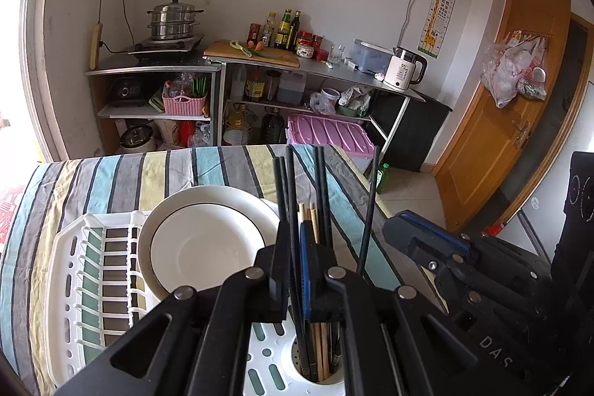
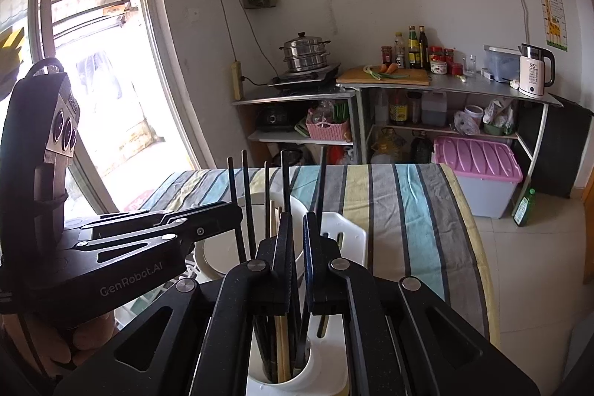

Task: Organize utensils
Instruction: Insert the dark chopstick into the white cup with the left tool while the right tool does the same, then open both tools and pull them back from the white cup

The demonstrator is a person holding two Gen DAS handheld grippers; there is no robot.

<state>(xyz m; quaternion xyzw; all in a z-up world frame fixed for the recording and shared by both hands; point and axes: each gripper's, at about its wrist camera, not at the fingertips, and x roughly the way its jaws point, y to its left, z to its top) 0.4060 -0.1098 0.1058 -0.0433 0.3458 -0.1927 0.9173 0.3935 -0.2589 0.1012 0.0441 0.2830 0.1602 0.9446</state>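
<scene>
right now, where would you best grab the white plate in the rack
Probably by the top of its rim: the white plate stands on edge, tilted, in the dish rack, so its upper edge is free. Come from above, on the side away from the chopsticks standing in the cup beside it.

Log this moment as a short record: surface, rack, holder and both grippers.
surface: striped tablecloth
rack: white dish rack, a white plate leaning in it
holder: white chopstick cup on the rack, holding black and wooden chopsticks upright
left gripper: shut on a black chopstick standing in the cup
right gripper: above the cup, jaws slightly apart, no grip visible
</scene>
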